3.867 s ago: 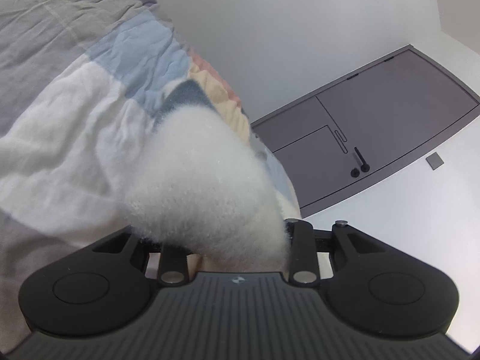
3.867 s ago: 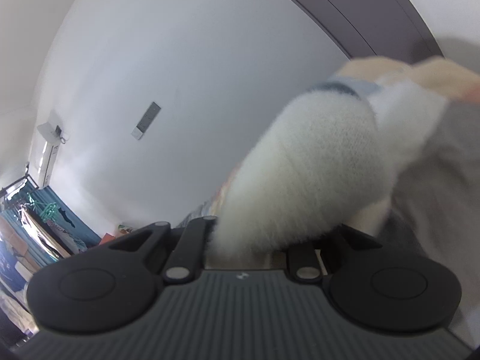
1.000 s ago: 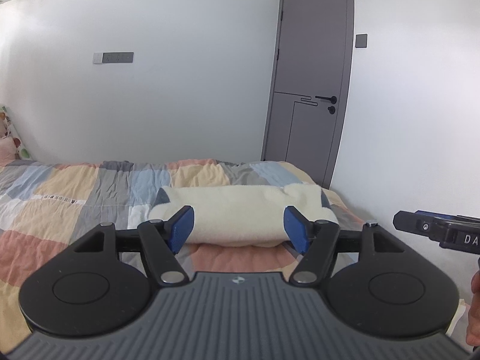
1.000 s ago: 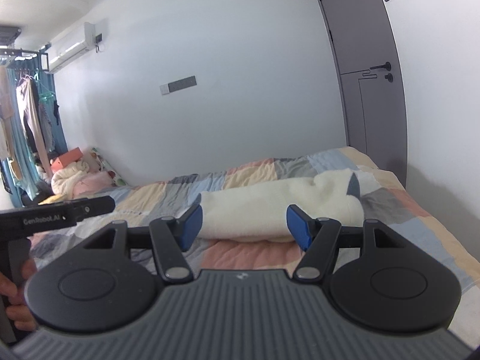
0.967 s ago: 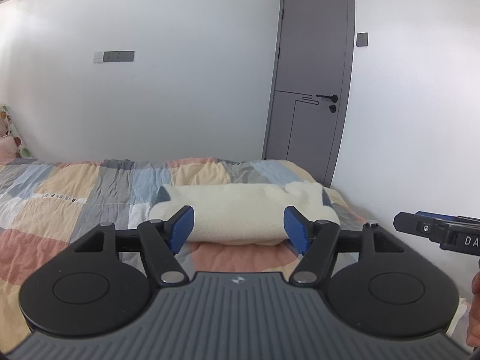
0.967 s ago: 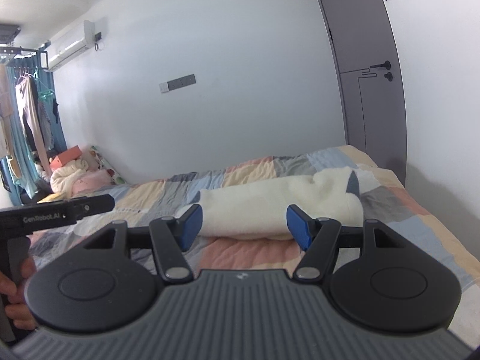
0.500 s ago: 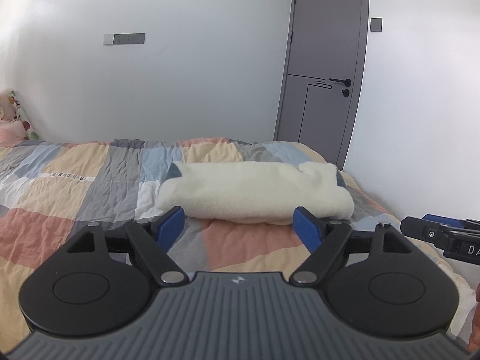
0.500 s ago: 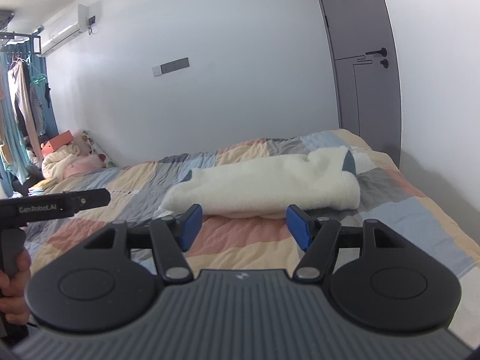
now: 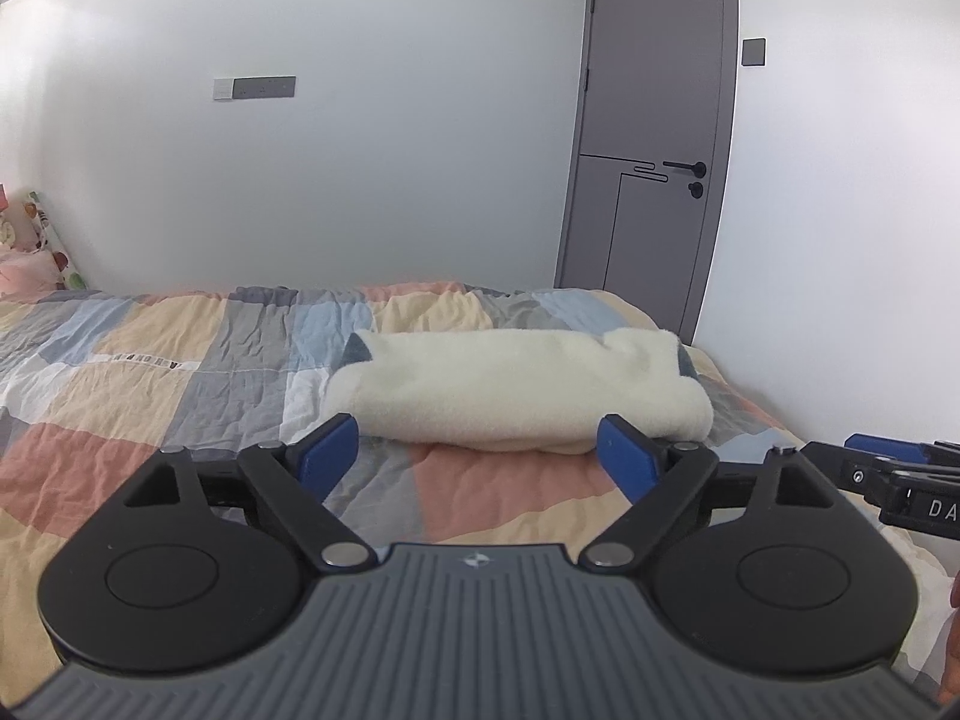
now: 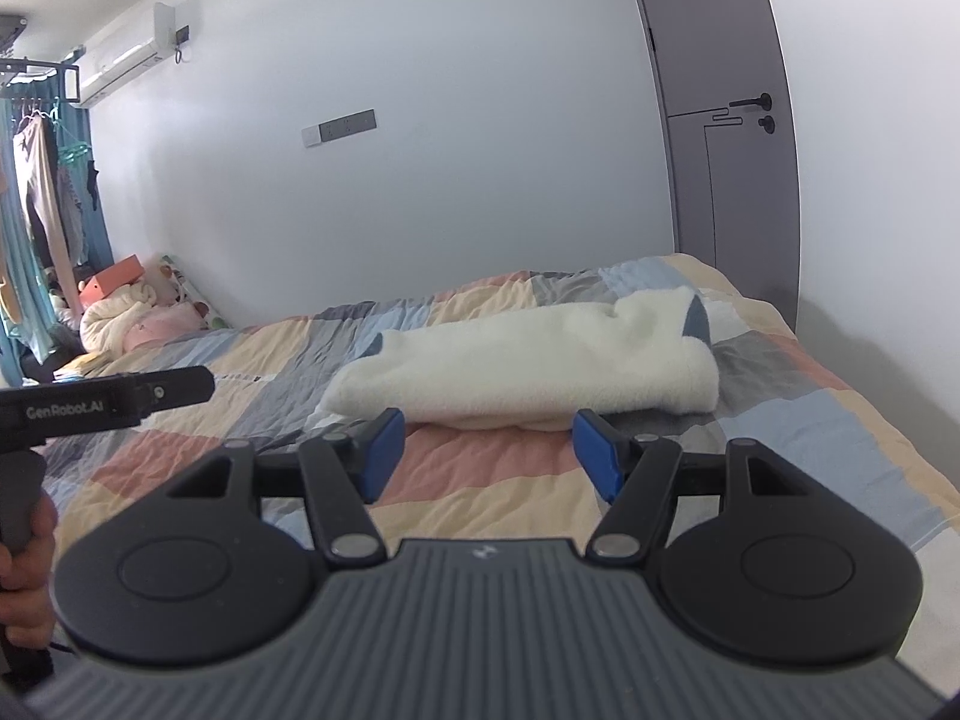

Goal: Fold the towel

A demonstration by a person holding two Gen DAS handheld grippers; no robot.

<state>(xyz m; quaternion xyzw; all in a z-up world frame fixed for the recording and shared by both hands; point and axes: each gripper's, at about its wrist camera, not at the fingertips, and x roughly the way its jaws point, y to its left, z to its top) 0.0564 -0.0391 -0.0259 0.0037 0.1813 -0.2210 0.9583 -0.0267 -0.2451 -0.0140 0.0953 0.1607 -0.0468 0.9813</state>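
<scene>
Towel [image 9: 516, 390] lies folded on patchwork quilt [image 9: 150, 384], door [image 9: 654, 138] beyond.

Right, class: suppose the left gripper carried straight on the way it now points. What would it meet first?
Probably the folded white towel on the patchwork bedspread. The left gripper is open and empty, tilted slightly down; depth is unclear, so it might touch the bedspread just before the towel.

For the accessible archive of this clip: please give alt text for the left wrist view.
A cream towel lies folded on a patchwork bedspread, beyond the open, empty left hand-held gripper, whose jaws have just been opening. A grey door stands behind, and the right hand-held gripper shows at the right edge.
</scene>
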